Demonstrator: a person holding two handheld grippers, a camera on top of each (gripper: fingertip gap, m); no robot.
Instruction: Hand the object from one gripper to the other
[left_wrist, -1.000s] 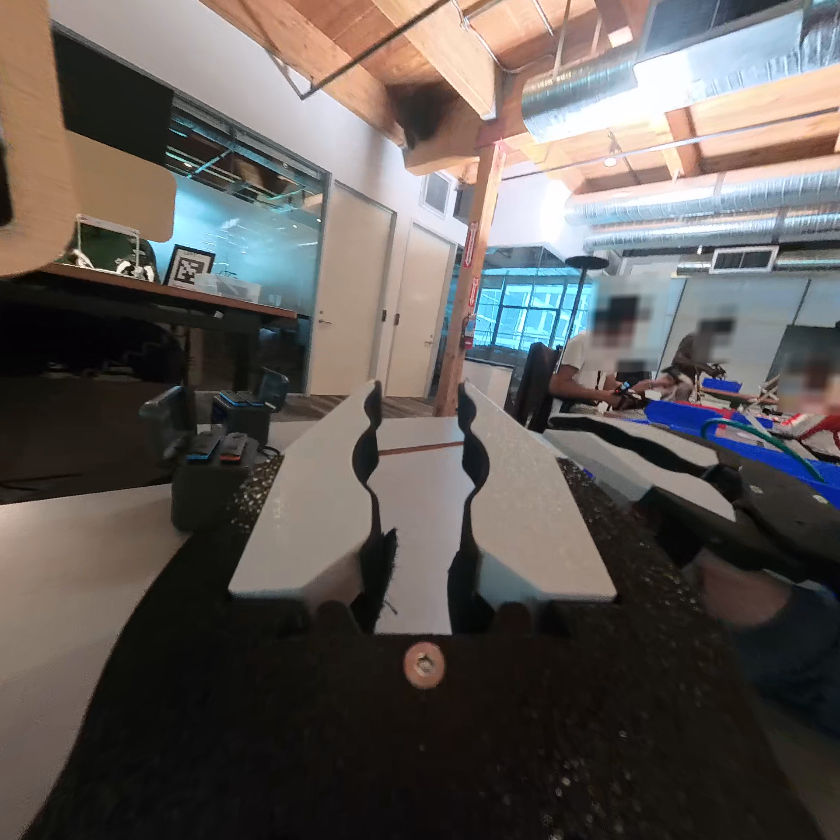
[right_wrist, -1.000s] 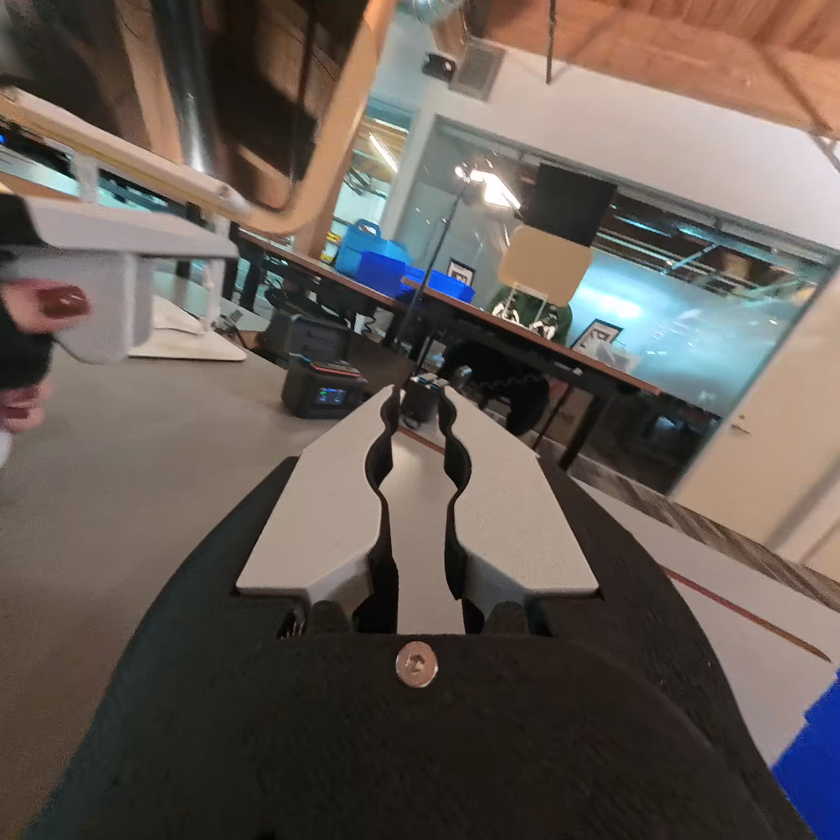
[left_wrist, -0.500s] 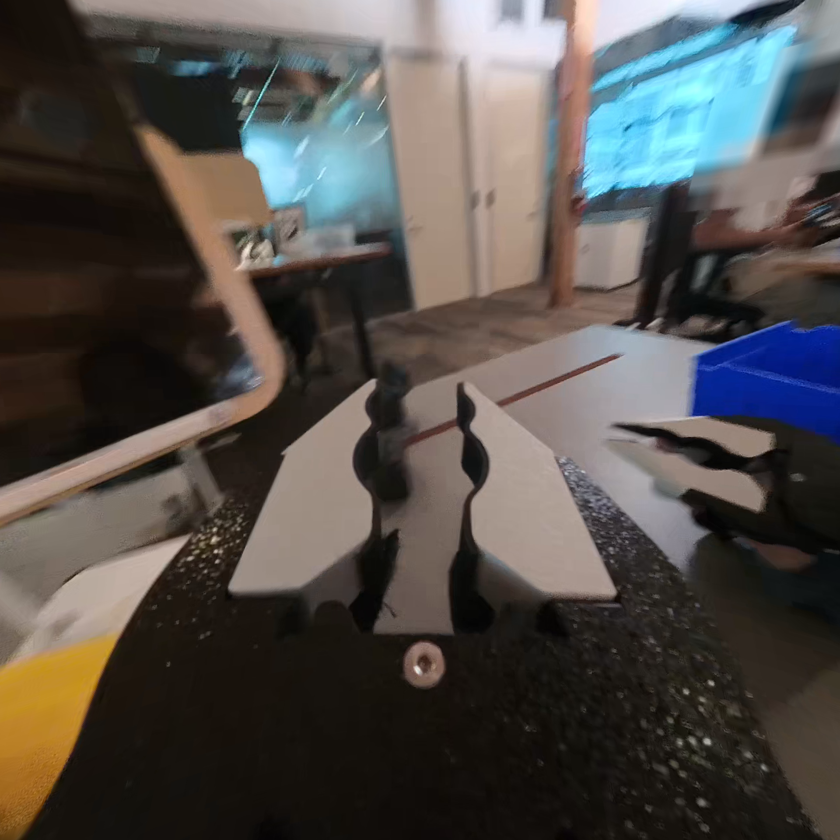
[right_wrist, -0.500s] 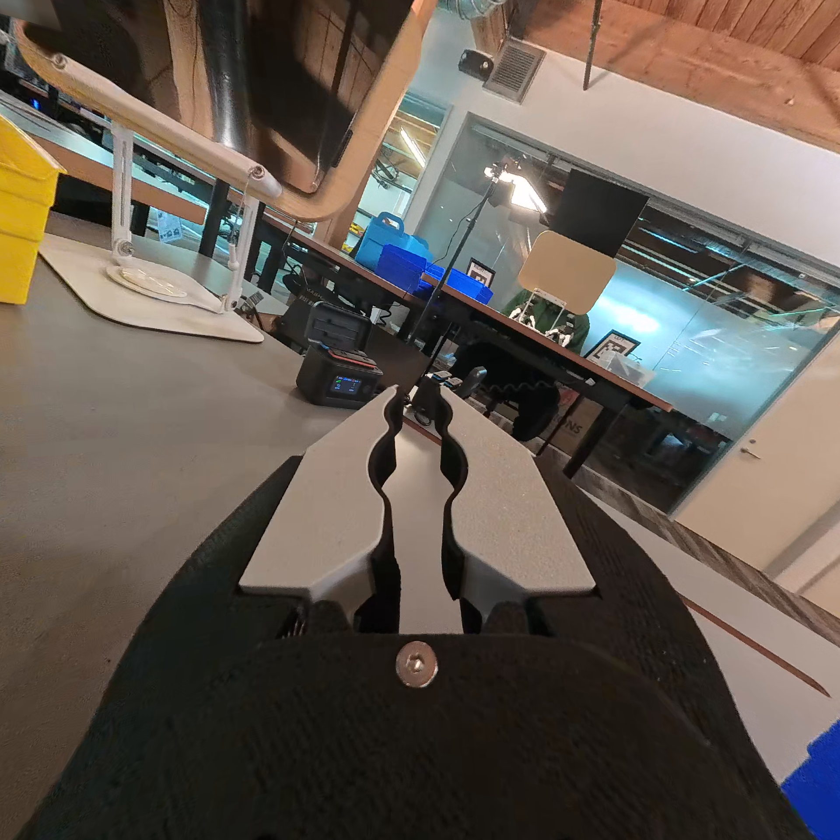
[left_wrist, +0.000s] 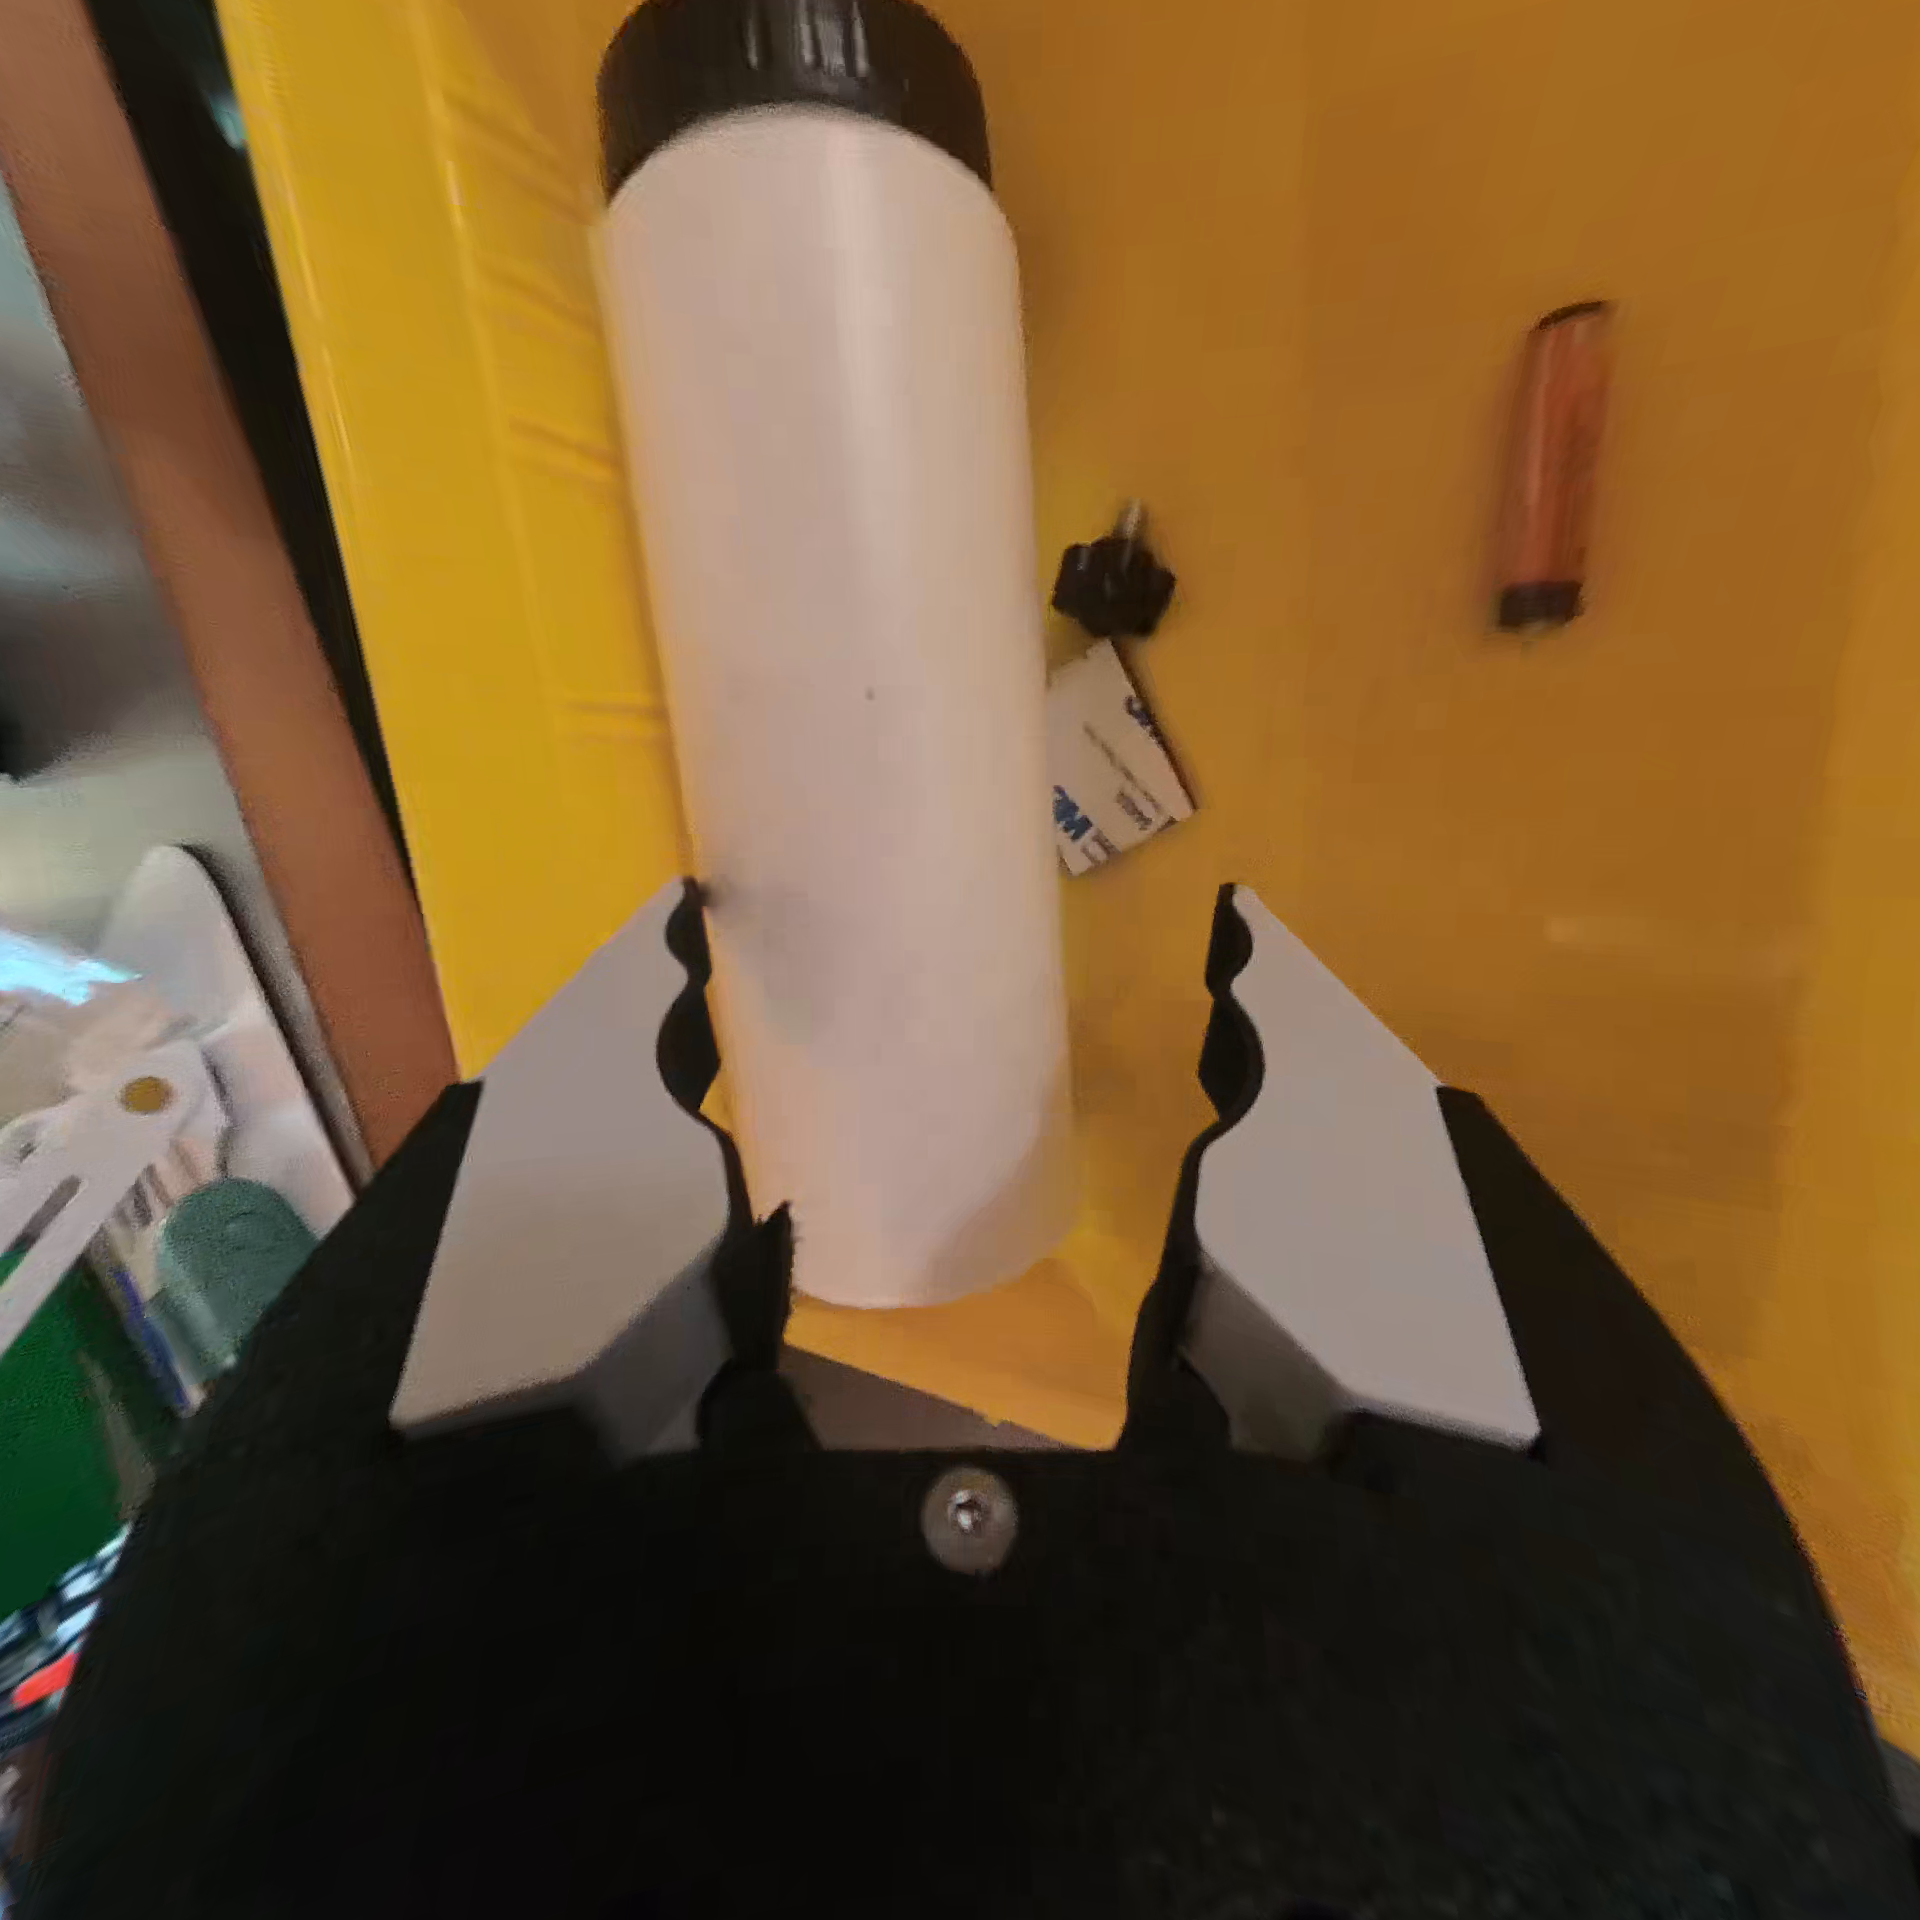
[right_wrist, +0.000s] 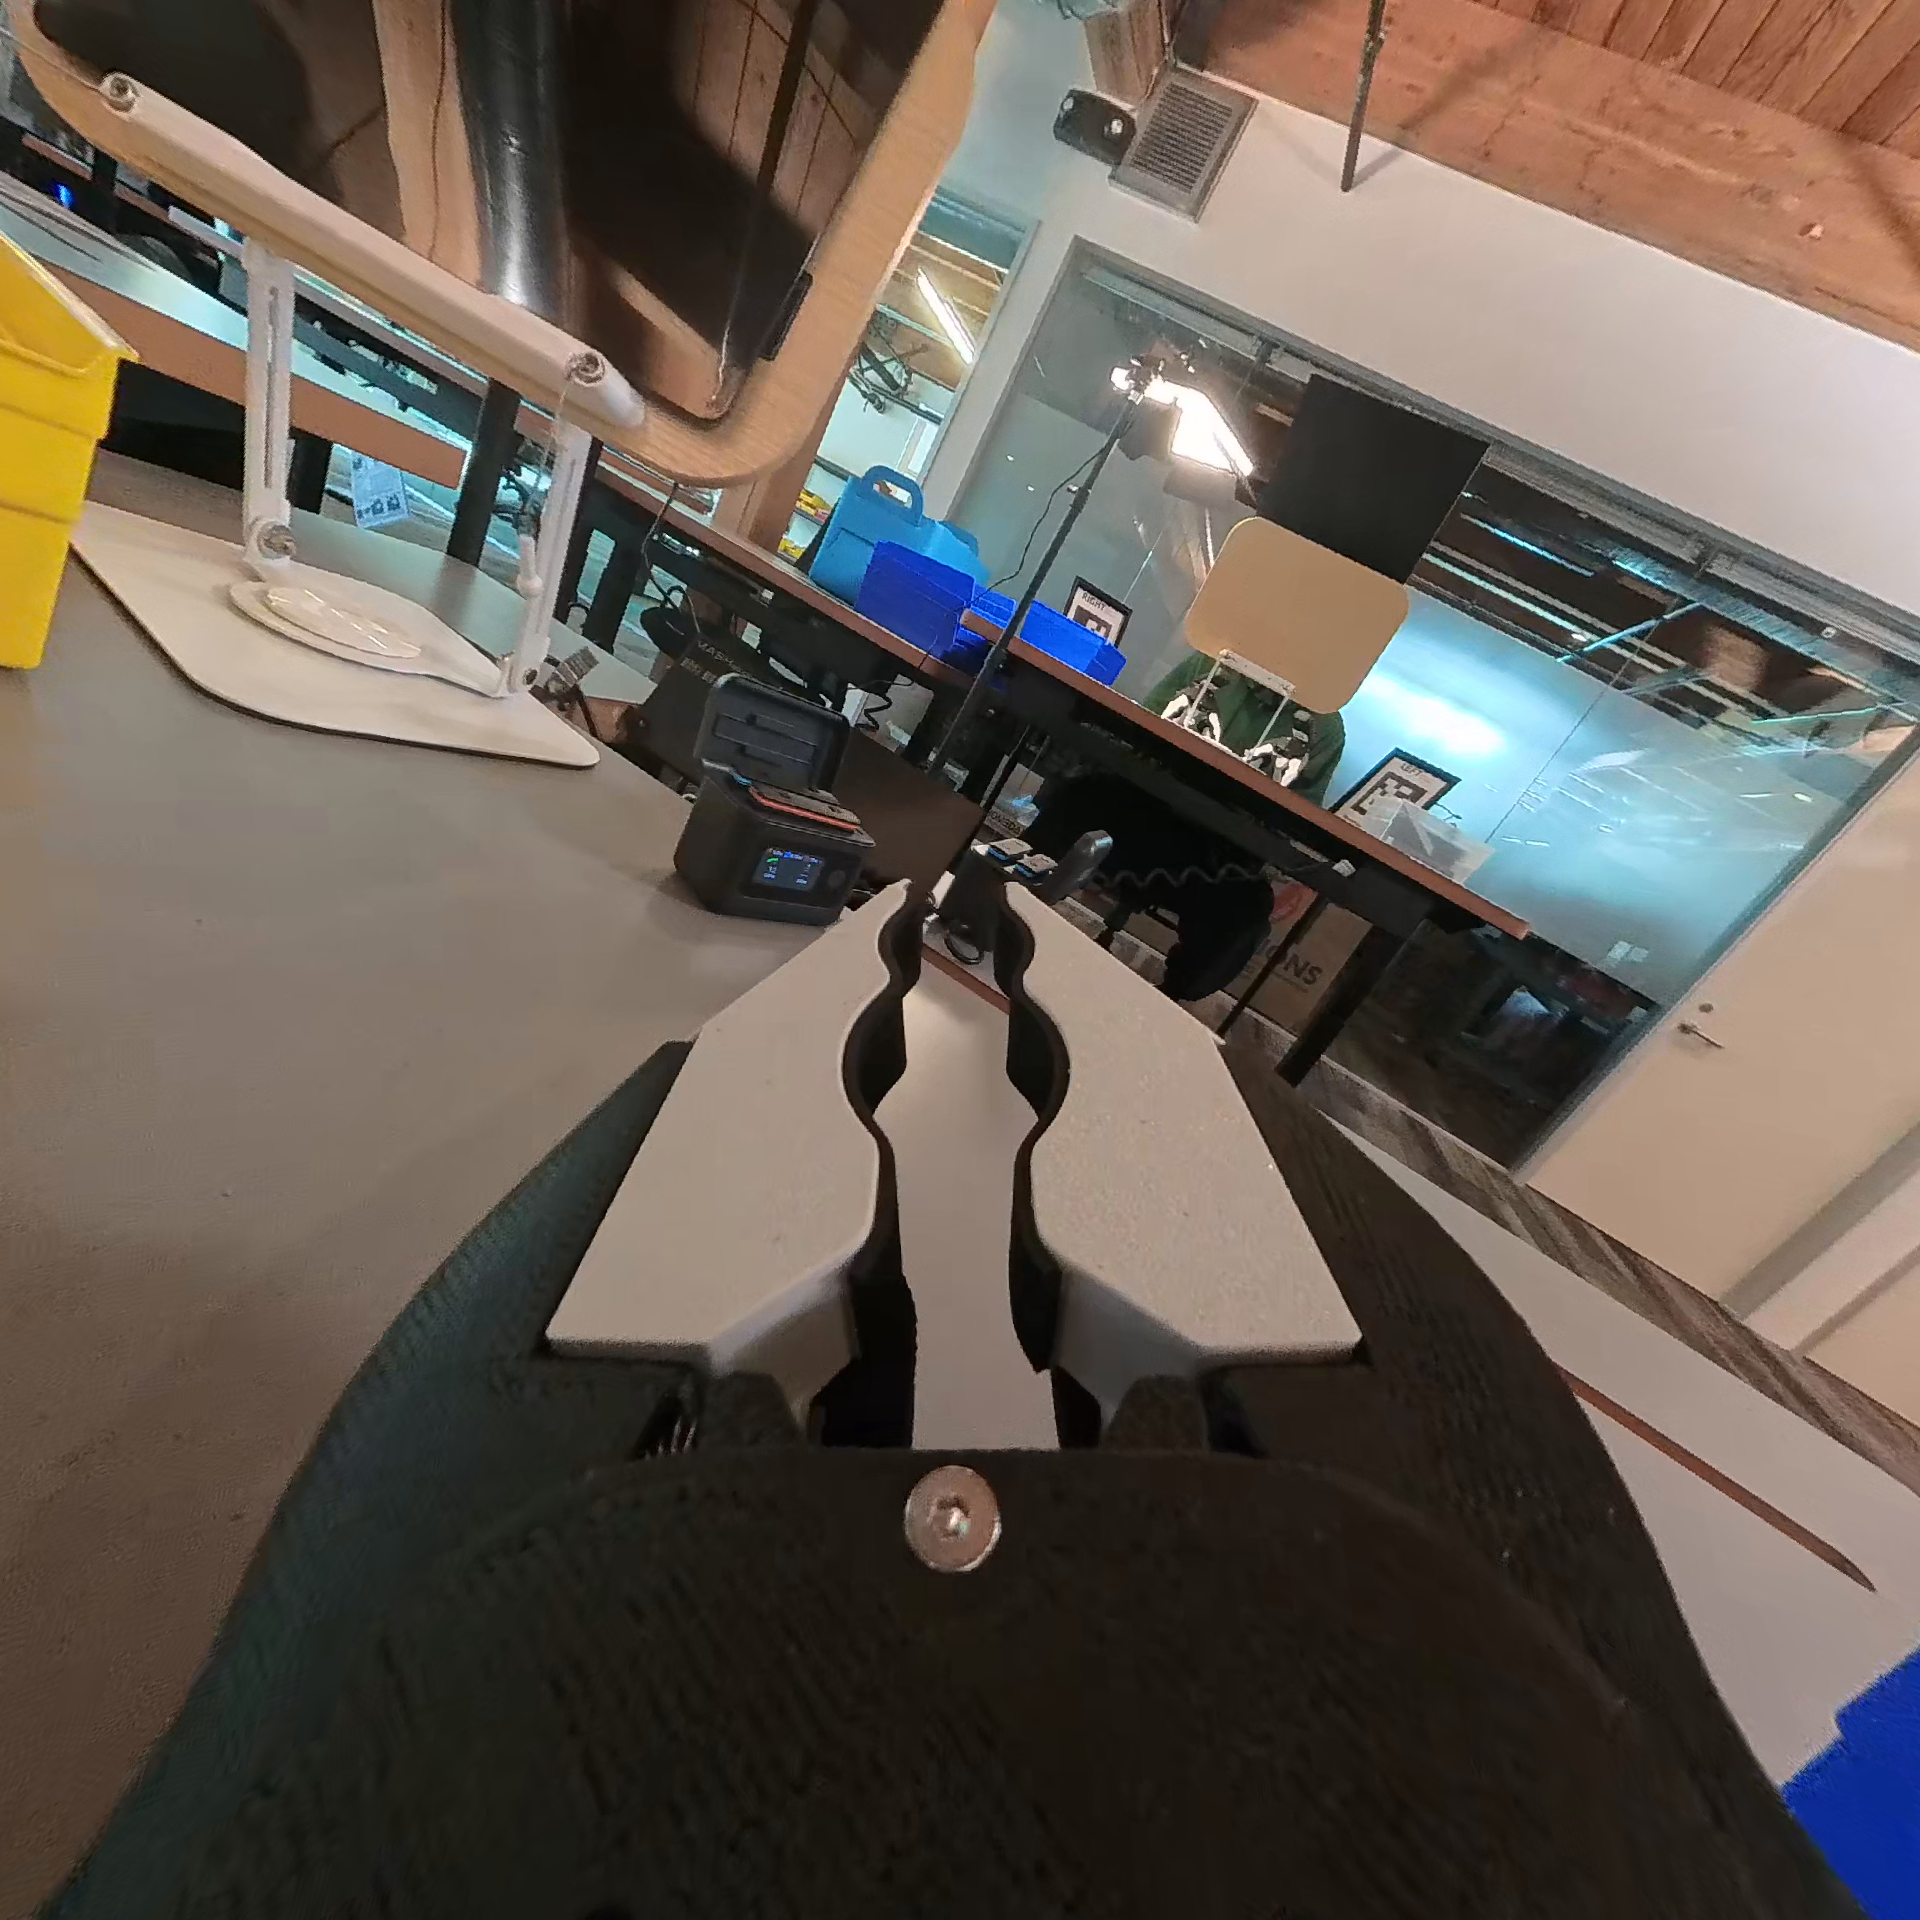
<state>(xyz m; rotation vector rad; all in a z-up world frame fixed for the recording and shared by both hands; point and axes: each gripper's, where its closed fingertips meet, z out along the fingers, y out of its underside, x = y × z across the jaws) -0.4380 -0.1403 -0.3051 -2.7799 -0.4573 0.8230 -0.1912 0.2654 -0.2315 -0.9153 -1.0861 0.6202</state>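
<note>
In the left wrist view a white cylindrical bottle (left_wrist: 831, 675) with a black cap (left_wrist: 790, 83) lies inside a yellow bin (left_wrist: 1455, 987), cap pointing away from me. My left gripper (left_wrist: 961, 904) is open wide, with its fingers on either side of the bottle's near end. The left finger (left_wrist: 582, 1143) is right beside the bottle, and the right finger (left_wrist: 1340, 1164) stands apart from it. My right gripper (right_wrist: 958, 899) hovers low over the grey table (right_wrist: 260, 987), its jaws nearly together with nothing between them. The bottle does not show in the right wrist view.
In the bin lie a black knob screw (left_wrist: 1112, 587), a white card (left_wrist: 1117, 769) and a small orange-brown tube (left_wrist: 1548, 468). On the table are the yellow bin (right_wrist: 42, 468), a white stand (right_wrist: 343, 665), a black charger box (right_wrist: 769, 842) and a blue bin (right_wrist: 1860, 1787). The grippers' ends are close to 50 centimetres from one another.
My left gripper has swung from facing the room down into the yellow bin and has opened around the bottle's end. The right gripper has hardly moved and stays shut.
</note>
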